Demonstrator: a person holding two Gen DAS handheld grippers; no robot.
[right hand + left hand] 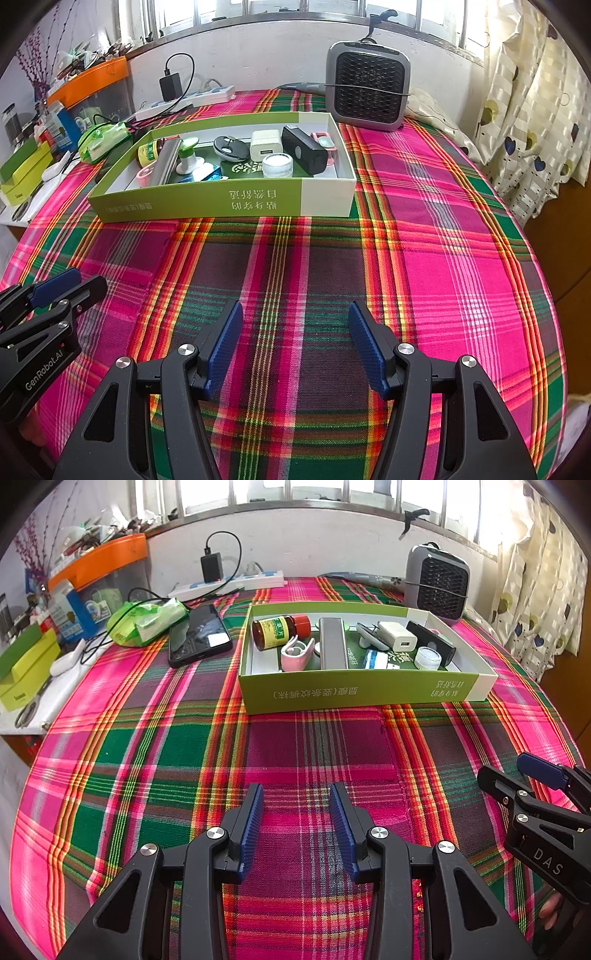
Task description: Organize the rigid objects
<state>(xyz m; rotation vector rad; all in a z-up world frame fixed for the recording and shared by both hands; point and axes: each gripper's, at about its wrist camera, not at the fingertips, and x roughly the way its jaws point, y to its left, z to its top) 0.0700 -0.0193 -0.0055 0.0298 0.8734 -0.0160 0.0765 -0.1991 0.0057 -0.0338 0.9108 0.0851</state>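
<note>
With your left gripper [296, 794] and right gripper [295, 312] both spread and empty above the plaid cloth [424, 258], approach the green box [221, 206] — at the cloth's far edge, already filled — from above, squarely.

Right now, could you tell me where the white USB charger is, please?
The white USB charger lies inside the green box, toward its far right part in the right wrist view, between the round dark gadget and the black rectangular device.
</note>
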